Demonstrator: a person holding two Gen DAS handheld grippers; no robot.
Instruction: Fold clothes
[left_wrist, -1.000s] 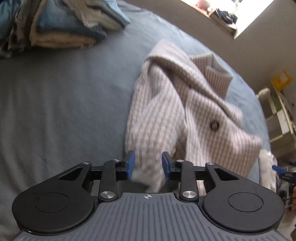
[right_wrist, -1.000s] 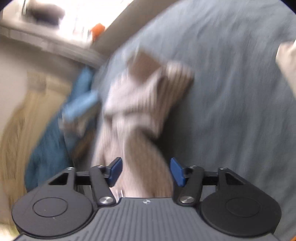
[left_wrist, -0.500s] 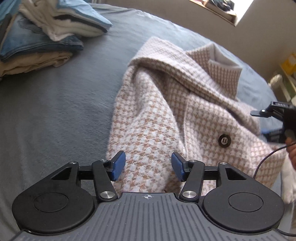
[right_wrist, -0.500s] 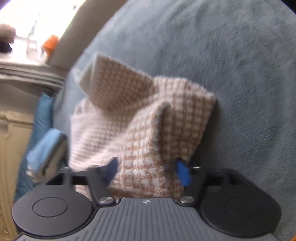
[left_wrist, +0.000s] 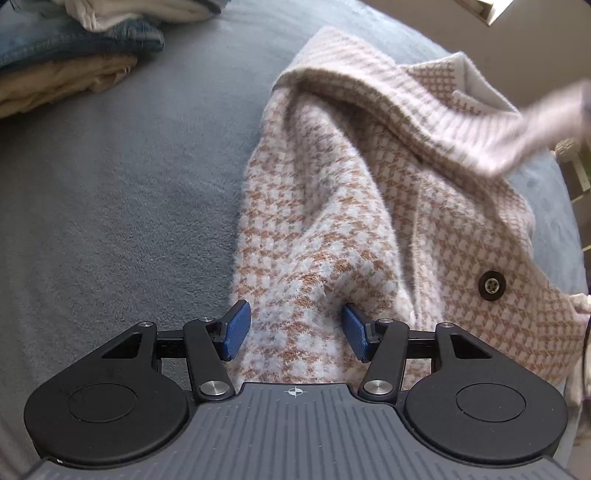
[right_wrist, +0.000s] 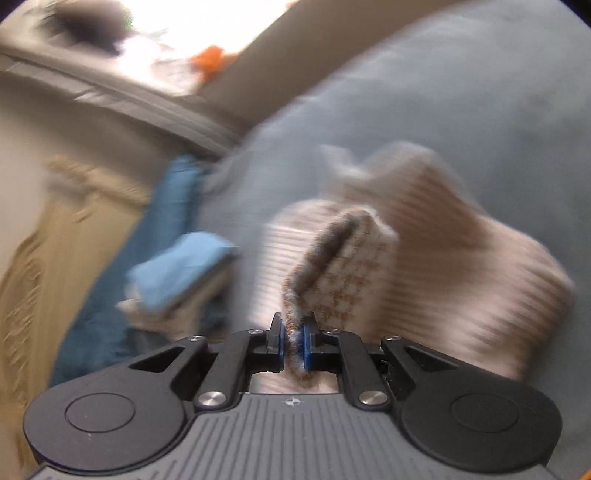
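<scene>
Item: houndstooth knit jacket (left_wrist: 332, 221), thick, soft, floppy, likely light but bulky; lies crumpled on the bed (left_wrist: 110, 203) directly ahead of my claws. My right claw (right_wrist: 293, 341), just closing, is clamped on a folded edge; my left claw (left_wrist: 293, 334) stands apart astride the near hem, the best hold.

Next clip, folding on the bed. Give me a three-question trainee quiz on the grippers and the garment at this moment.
1. True or false: the right gripper is shut on the houndstooth jacket.
2. The left gripper is: A) open, jacket fabric between its fingers; B) shut on jeans; C) shut with nothing in it.
3. What lies at the far left on the grey bedspread?

Key: 1 true; 2 A; 3 a pile of folded clothes.
</scene>
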